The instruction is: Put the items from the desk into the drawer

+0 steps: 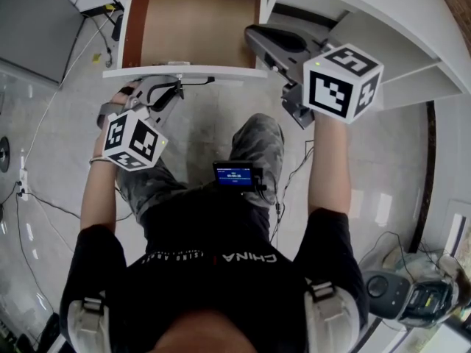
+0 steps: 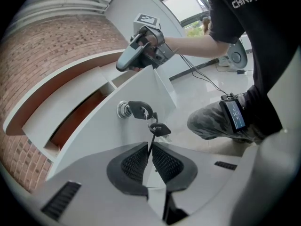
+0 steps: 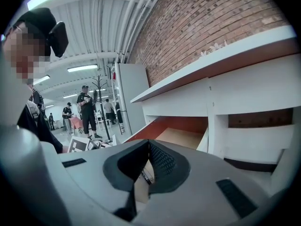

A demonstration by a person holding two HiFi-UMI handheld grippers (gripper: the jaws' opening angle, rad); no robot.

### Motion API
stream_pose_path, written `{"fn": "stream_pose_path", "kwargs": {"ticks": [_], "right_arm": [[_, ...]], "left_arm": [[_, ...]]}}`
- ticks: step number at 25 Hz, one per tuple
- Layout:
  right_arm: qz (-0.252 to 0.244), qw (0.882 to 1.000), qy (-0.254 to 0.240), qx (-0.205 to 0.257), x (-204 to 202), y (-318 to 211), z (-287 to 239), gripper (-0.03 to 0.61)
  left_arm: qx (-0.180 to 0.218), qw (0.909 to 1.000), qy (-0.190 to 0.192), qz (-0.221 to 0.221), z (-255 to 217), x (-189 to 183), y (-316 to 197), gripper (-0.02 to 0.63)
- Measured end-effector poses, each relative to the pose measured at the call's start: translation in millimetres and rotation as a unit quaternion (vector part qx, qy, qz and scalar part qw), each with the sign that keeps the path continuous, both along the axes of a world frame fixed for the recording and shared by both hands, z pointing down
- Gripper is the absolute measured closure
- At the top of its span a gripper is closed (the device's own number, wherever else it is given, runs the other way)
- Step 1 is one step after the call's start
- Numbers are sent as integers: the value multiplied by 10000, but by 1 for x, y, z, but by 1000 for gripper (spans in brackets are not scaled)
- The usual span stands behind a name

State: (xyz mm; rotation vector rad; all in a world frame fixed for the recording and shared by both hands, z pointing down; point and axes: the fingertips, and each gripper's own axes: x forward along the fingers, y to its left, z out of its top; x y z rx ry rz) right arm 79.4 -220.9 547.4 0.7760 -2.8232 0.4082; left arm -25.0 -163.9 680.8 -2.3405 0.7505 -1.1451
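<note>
The drawer (image 1: 184,72) stands pulled out, and its wooden bottom is bare. A key sits in the lock (image 2: 124,110) on its white front, with a second black key (image 2: 160,129) hanging below. My left gripper (image 2: 150,148) is shut on that hanging key; from above it (image 1: 171,93) is at the drawer front's left half. My right gripper (image 1: 252,34) hovers over the drawer's right side wall. Its jaws (image 3: 148,145) are shut, with a flat beige item (image 3: 140,180) bearing dark print wedged behind the tips. The right gripper (image 2: 137,55) also shows above the drawer's corner.
The white desk top (image 1: 412,20) curves along the right, with a brick wall (image 3: 207,18) behind it. An open shelf (image 3: 256,119) lies to the right of the drawer (image 3: 183,135). Cables (image 1: 44,123) run across the floor on the left. My knees (image 1: 254,142) are below the drawer front.
</note>
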Motion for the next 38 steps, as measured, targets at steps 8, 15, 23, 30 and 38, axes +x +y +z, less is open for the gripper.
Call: {"fn": "stream_pose_path", "kwargs": {"ticks": [8, 15, 23, 30, 38], "right_arm": [[161, 9994, -190, 232, 16, 0, -17, 561], [305, 9987, -270, 291, 26, -6, -22, 562], [446, 9980, -354, 280, 33, -13, -24, 562], [542, 9973, -383, 303, 35, -16, -28, 562], [726, 9961, -427, 272, 41, -23, -29, 563]], "left_arm": [[-607, 9982, -16, 28, -23, 1, -7, 577], [-1044, 9945, 11, 114, -43, 1, -19, 577], [-1232, 9922, 92, 162, -50, 1, -24, 577], [-1285, 9914, 184, 147, -52, 0, -33, 575], [-1243, 9917, 305, 148, -54, 3, -62, 575]]}}
